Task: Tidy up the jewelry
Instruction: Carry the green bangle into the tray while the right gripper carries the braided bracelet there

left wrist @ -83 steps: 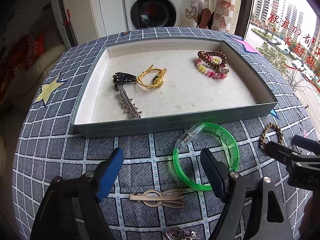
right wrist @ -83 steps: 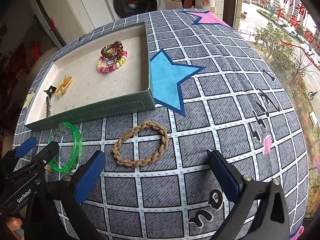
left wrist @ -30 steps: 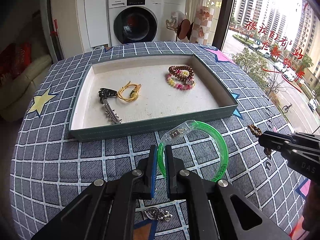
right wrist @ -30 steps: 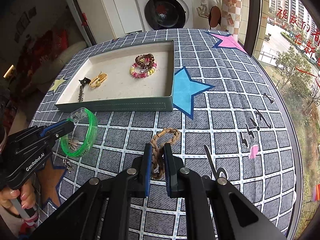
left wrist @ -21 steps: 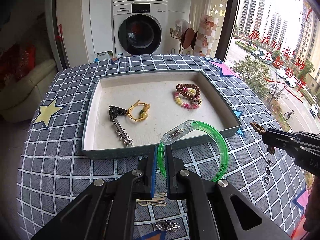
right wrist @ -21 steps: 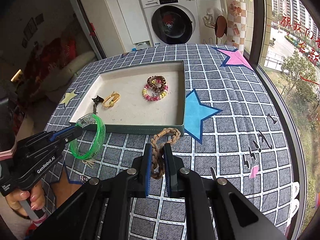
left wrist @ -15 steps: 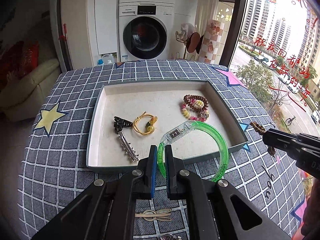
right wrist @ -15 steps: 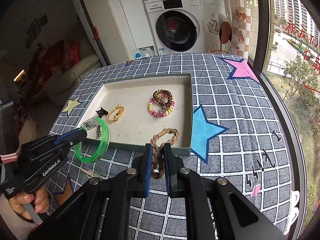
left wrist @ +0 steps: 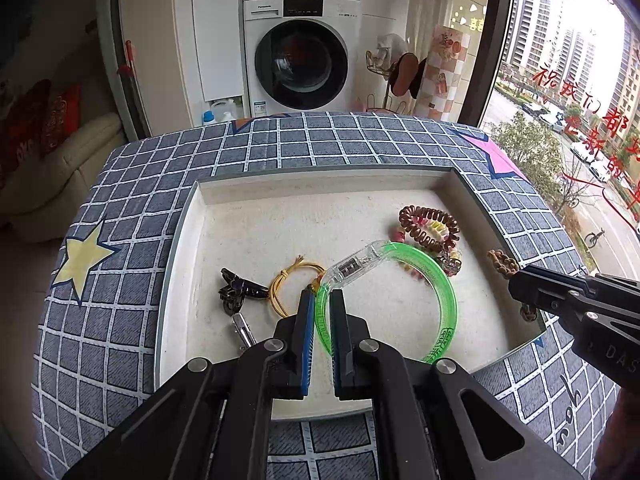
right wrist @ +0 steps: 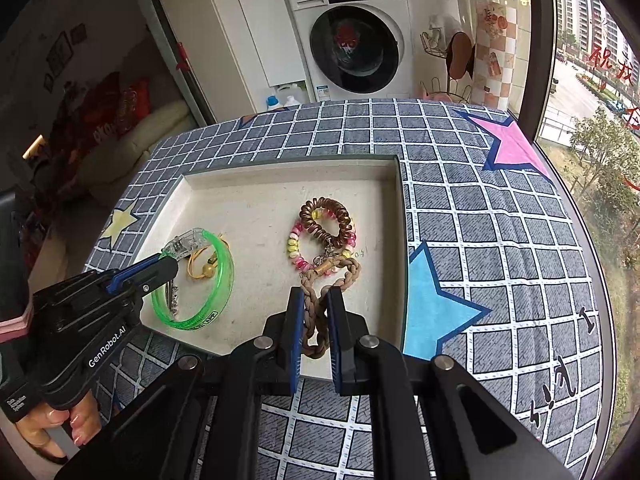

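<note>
Over the tray (left wrist: 182, 240), I had carried both pieces: left gripper (left wrist: 321, 308) clenched the green bangle (left wrist: 448, 292) at twelve o'clock; right gripper (right wrist: 314, 308) clenched the braided bracelet (right wrist: 348, 270); release seemed next.

Grippers you hold: two, left gripper (left wrist: 321, 300) and right gripper (right wrist: 313, 296)
Tray (left wrist: 320, 179): one
Green bangle (left wrist: 448, 292): one
Braided band (right wrist: 344, 272): one
Coil ties (right wrist: 328, 220): two
Yellow tie (left wrist: 284, 280): one
Black clip (left wrist: 240, 290): one

Bangle (left wrist: 448, 304): translucent green. Braided tie (right wrist: 320, 300): tan. Tray (left wrist: 400, 178): grey-green rim, cream floor. Surface cloth (right wrist: 500, 240): grey-blue, white grid, coloured stars.
</note>
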`<state>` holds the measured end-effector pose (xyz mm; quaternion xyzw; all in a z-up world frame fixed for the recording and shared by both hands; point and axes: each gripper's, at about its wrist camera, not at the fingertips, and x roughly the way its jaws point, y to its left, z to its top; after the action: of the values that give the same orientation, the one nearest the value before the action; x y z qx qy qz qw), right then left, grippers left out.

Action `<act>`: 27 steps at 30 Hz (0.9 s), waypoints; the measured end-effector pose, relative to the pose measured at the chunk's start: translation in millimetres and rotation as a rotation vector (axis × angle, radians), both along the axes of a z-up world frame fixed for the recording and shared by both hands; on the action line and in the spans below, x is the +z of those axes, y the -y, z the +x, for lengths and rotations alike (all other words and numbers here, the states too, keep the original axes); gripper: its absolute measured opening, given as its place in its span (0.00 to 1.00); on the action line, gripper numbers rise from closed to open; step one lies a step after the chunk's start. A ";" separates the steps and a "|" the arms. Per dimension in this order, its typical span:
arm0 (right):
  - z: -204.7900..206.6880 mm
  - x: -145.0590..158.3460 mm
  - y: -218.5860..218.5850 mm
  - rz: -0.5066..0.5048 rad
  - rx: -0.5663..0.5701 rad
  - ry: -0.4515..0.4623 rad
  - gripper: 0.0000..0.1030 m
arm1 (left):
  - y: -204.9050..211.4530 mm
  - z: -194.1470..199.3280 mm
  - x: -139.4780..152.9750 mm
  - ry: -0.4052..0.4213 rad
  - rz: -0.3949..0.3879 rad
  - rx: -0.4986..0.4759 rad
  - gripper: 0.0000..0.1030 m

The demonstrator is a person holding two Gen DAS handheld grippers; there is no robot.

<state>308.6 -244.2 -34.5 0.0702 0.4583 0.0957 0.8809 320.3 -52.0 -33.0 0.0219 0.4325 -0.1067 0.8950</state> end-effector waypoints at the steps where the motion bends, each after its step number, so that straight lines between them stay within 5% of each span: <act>1: 3.7 -3.2 0.0 -0.001 0.000 -0.006 0.12 | 0.9 2.8 -2.7 -0.003 0.003 0.001 0.19; 27: 36.1 -53.6 -4.2 -0.028 -0.028 -0.098 0.15 | -2.0 14.9 -33.8 -0.007 0.098 0.055 0.19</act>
<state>344.7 -240.0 -88.2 0.0689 0.5012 0.0734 0.8595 335.3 -50.0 -66.8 0.0534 0.4409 -0.0611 0.8939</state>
